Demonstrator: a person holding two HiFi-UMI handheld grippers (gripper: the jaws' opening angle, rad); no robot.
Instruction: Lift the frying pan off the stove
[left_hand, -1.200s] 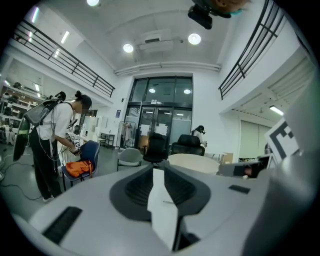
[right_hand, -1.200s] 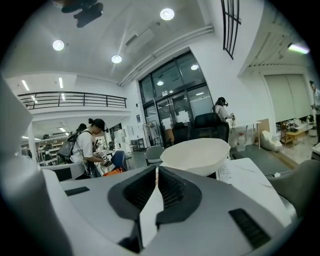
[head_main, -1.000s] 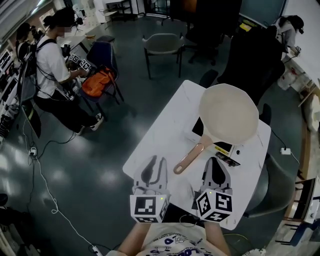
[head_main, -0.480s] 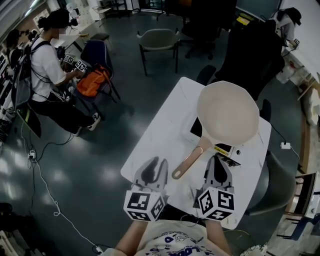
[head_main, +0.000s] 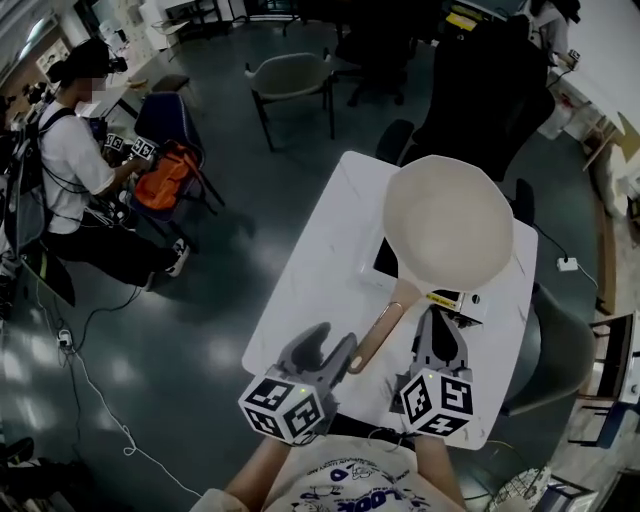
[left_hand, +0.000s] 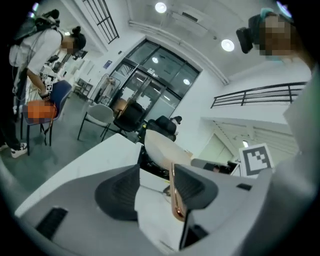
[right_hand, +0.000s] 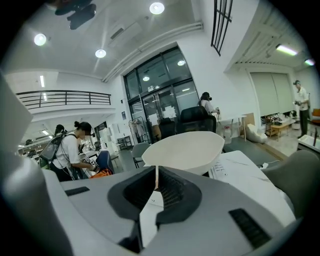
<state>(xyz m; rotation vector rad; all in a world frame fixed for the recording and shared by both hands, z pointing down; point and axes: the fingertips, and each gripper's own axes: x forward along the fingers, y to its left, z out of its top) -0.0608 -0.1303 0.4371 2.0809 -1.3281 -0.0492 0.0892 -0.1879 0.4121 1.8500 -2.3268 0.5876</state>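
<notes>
A cream frying pan (head_main: 448, 222) rests on a flat black-and-white stove (head_main: 384, 262) on the white table (head_main: 330, 260). Its copper handle (head_main: 380, 335) points toward me. My left gripper (head_main: 335, 343) is at the handle's near end, and its jaws are opening. In the left gripper view the handle (left_hand: 175, 197) lies between the jaws, along the right pad (left_hand: 192, 187), and the left pad stands apart from it. My right gripper (head_main: 437, 320) is to the right of the handle, shut and holding nothing. The pan bowl (right_hand: 186, 149) rises just beyond the right gripper (right_hand: 156, 186).
A person (head_main: 70, 170) sits at far left beside an orange bag (head_main: 160, 175). A grey chair (head_main: 290, 80) and a dark office chair (head_main: 480, 90) stand beyond the table. A cable (head_main: 90, 380) runs over the floor. The table's left edge is close to my left gripper.
My left gripper has swung right onto the handle's end and its jaws have come apart. The right gripper and the pan keep their places.
</notes>
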